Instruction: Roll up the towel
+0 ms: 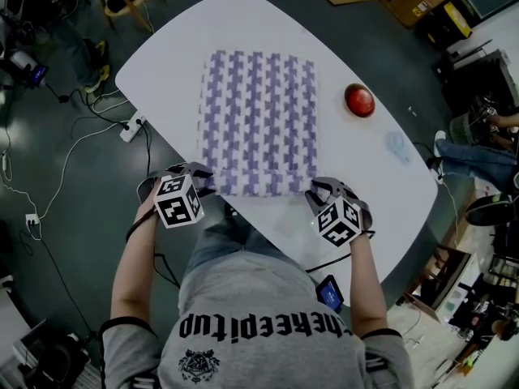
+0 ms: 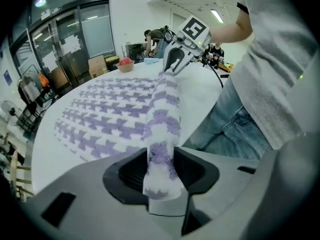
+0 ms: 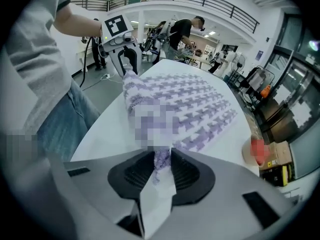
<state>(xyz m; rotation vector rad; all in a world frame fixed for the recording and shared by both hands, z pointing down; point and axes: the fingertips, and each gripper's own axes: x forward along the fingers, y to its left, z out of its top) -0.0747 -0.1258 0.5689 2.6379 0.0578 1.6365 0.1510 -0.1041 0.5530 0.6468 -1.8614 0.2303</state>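
White oval table (image 1: 243, 23), over a dark floor strewn with cables, carries the towel (image 1: 258, 120) spread flat with its purple-and-white pattern up, and a red object (image 1: 359, 100) lies well apart on its right. At the near edge the left gripper (image 1: 197, 174) and right gripper (image 1: 324, 190) each take one corner. Both pairs of jaws are clamped on the cloth — a thick fold in the left, a thin one in the right — and the edge between them stands raised as a ridge.
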